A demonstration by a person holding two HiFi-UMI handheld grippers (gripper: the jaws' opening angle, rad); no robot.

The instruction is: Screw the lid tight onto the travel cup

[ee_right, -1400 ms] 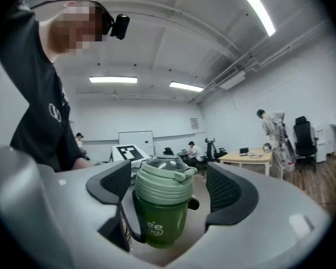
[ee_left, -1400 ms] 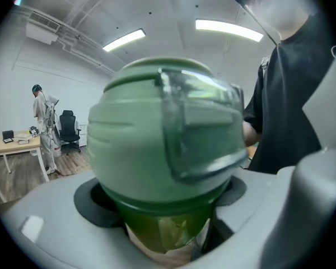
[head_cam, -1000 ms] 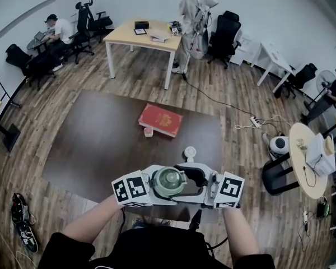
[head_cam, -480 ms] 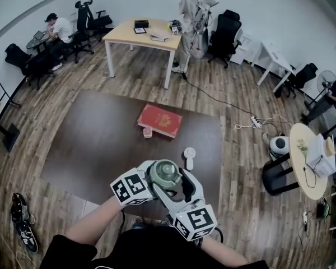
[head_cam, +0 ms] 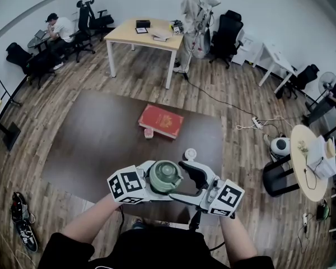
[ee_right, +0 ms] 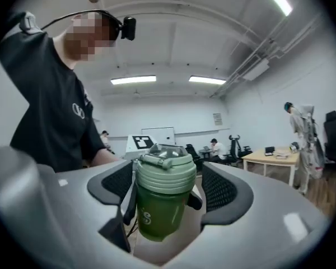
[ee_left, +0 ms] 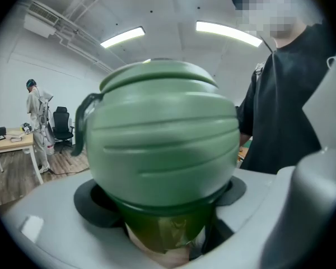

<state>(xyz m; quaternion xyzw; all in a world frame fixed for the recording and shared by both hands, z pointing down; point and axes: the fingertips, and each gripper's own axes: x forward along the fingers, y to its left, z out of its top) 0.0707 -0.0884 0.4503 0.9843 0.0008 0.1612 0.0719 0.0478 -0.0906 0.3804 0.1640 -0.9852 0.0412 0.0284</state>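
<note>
Travel cup [head_cam: 166,176] in left tongs [head_cam: 155,183]

The left arm [head_cam: 89,224] and the right arm [head_cam: 236,241] are reaching forward and holding the two grippers close together. The left gripper [head_cam: 162,179] is squeezing the cup [ee_right: 157,212] by its body. The right gripper [head_cam: 186,181] is pointing in from the right with its jaws sitting loosely beside the lid [ee_right: 166,172], and they have just been opening.
</note>
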